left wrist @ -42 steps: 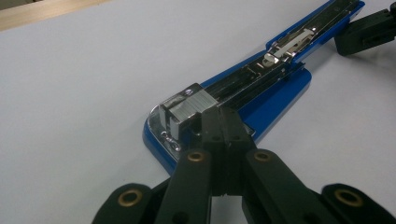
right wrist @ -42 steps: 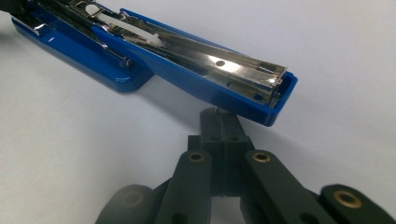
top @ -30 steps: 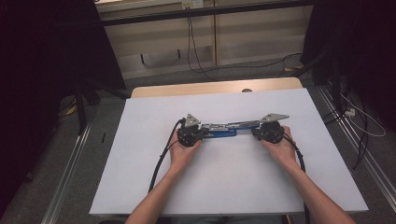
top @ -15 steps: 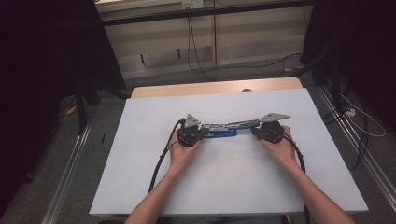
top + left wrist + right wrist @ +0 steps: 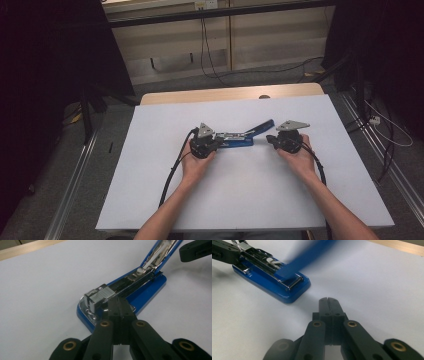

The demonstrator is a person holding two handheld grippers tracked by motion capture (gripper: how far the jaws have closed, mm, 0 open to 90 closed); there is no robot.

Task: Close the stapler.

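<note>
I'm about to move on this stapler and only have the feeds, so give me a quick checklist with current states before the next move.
1. Stapler top arm swung open: ok, the blue lid angles up from the rear hinge.
2. Staple channel exposed: ok, the metal track shows in the left gripper view.
3. Staples loaded: cannot tell how full; a block of staples sits at the front end.
4. Left gripper jaws: shut, tips at the stapler's front; contact cannot tell.
5. Right gripper jaws: shut, short of the stapler's rear, holding nothing: ok.
6. Base flat on the white table: ok.
</note>
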